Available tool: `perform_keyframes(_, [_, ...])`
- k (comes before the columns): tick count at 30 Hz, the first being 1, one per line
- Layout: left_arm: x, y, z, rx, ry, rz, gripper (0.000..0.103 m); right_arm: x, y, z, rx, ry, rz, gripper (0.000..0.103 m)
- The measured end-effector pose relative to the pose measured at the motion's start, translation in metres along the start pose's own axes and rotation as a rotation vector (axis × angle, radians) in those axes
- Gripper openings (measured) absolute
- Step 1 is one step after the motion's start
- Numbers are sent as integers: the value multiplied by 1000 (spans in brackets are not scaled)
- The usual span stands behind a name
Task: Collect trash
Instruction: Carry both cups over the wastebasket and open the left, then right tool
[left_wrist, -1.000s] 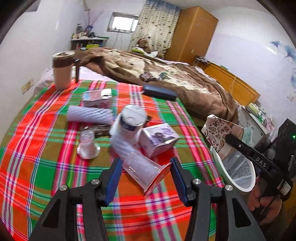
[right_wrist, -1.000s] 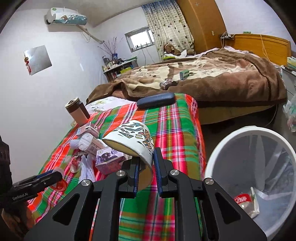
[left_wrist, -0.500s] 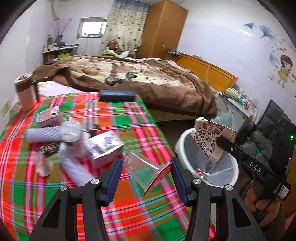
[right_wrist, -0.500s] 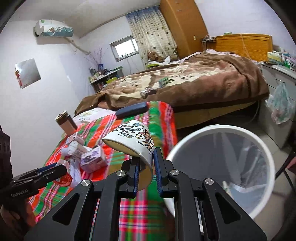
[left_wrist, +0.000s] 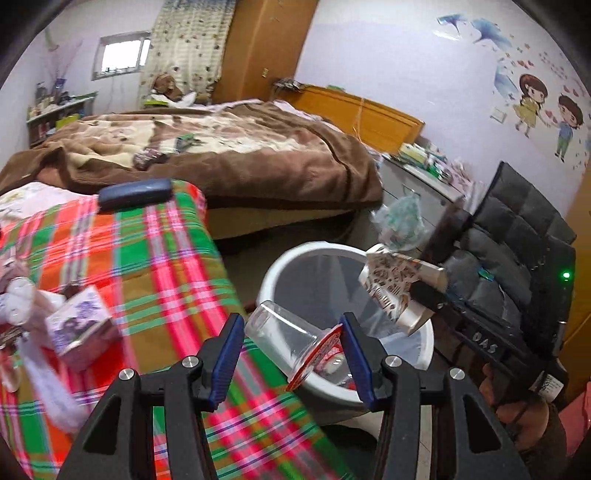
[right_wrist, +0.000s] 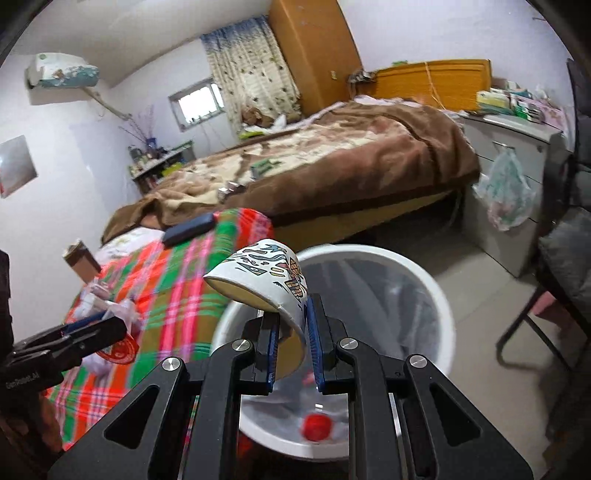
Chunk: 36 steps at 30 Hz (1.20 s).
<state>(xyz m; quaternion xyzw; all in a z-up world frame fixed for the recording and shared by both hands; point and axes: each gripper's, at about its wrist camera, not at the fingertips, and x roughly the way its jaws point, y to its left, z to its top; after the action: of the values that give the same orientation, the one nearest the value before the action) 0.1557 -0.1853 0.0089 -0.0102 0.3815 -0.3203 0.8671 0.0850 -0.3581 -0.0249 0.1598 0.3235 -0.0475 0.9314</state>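
Note:
My left gripper (left_wrist: 291, 350) is shut on a clear plastic cup (left_wrist: 284, 332) with a red foil lid, held at the bed's edge beside the white trash bin (left_wrist: 273, 273). My right gripper (right_wrist: 291, 332) is shut on the rim of a patterned paper cup (right_wrist: 266, 277), held over the bin (right_wrist: 439, 295). The paper cup (left_wrist: 391, 284) also shows in the left wrist view, above the bin's far rim. Red trash (right_wrist: 314, 432) lies in the bin's bottom. The left gripper (right_wrist: 74, 332) shows in the right wrist view at the left.
A plaid-covered bed (left_wrist: 147, 266) holds a purple box (left_wrist: 79, 325), white wrappers (left_wrist: 22, 299) and a dark case (left_wrist: 135, 192). A brown blanket (left_wrist: 240, 155) lies behind. A black chair (left_wrist: 517, 240) and a grey cabinet (right_wrist: 517, 177) with a hanging bag stand right of the bin.
Both grippers have swung right from the bed toward the bin with their cups. The paper cup is now over the bin; the clear cup is at its near rim.

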Motion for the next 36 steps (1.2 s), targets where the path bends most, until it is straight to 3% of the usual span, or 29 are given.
perform_keyframes(14, [59, -43, 1, 86, 79, -58, 54, 17, -34, -6, 18, 94, -85, 17])
perform_keyframes(19, [70, -46, 0, 73, 110, -79, 54, 20, -42, -7, 20, 118, -115, 17])
perform_keyframes(20, [71, -45, 1, 77, 109, -73, 58, 20, -43, -8, 23, 120, -115, 19])
perform_keyframes(22, [70, -44, 1, 77, 107, -73, 59, 19, -44, -8, 24, 123, -119, 31])
perform_keyframes(23, [69, -44, 1, 74, 106, -75, 59, 19, -44, -8, 26, 123, -117, 42])
perform_keyframes(25, [66, -43, 1, 72, 99, -68, 59, 17, -43, -8, 27, 117, -112, 51])
perform_keyframes(36, [29, -24, -1, 39, 40, -18, 61, 4, -25, -4, 13, 72, -88, 51])
